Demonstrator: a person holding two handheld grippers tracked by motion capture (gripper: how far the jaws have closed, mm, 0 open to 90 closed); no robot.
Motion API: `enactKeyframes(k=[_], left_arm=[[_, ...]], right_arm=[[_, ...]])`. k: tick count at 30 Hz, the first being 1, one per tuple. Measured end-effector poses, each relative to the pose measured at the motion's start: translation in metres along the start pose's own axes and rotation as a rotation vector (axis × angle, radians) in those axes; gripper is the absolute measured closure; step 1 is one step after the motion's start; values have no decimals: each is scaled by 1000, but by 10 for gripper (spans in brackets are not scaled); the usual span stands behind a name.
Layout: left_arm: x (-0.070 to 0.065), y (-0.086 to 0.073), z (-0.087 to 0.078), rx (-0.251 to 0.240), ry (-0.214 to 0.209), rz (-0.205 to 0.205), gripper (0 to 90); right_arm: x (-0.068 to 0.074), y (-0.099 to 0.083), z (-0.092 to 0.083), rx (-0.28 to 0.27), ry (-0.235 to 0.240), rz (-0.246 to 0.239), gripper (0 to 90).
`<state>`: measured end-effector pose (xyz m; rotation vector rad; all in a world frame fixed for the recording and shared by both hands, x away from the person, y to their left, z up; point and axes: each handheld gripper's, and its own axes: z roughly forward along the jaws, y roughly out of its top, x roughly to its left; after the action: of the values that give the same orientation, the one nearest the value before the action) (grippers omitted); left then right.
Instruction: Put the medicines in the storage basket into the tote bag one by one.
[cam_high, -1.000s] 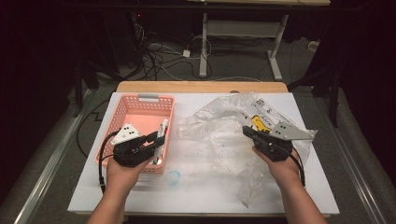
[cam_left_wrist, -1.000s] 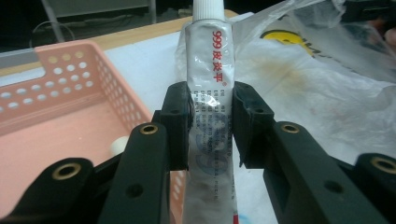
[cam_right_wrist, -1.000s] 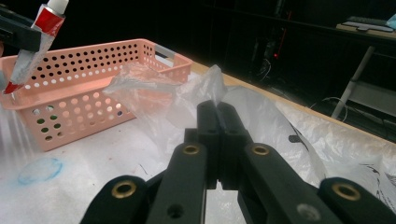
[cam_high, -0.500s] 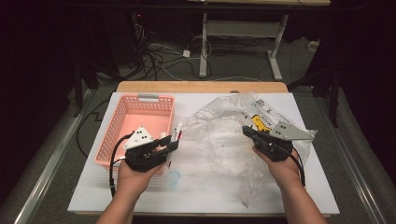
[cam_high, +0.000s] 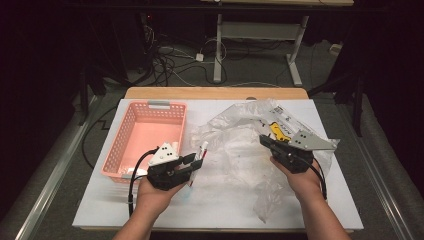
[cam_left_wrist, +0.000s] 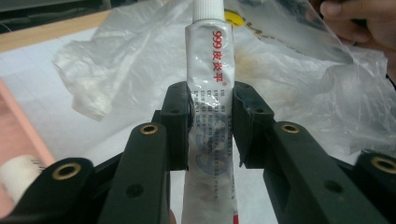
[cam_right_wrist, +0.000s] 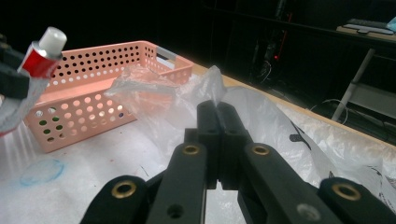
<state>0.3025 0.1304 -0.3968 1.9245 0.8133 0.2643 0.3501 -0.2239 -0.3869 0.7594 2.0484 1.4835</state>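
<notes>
The tube (cam_left_wrist: 209, 88) of ointment, white with red lettering and a white cap, sat pinched between the two black pads of the left gripper (cam_high: 196, 161), which was clamped on its middle. In the high view that gripper was held just above the white table (cam_high: 100, 205), at the near right corner of the pink basket (cam_high: 131, 134), with the tube's cap pointing toward the crumpled clear plastic bag (cam_high: 235, 150) spread over the middle of the table. From the right gripper view the tube showed at the far left, in front of the basket. Further right, the right gripper (cam_high: 263, 140) had its jaws pressed fully together on a fold of the bag's edge, holding the plastic lifted off the table
</notes>
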Motion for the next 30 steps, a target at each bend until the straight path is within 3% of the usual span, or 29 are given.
enactKeyframes(k=[17,24,30], left_arm=[[-11,-9,27,75,-27,23,676],[-19,1,52,81,-36,41,675],[-18,9,71,71,-28,36,675]], right_arm=[[1,3,-3,-15,-1,2,900],[2,5,-5,-22,-2,0,900],[2,7,-8,-33,0,-1,900]])
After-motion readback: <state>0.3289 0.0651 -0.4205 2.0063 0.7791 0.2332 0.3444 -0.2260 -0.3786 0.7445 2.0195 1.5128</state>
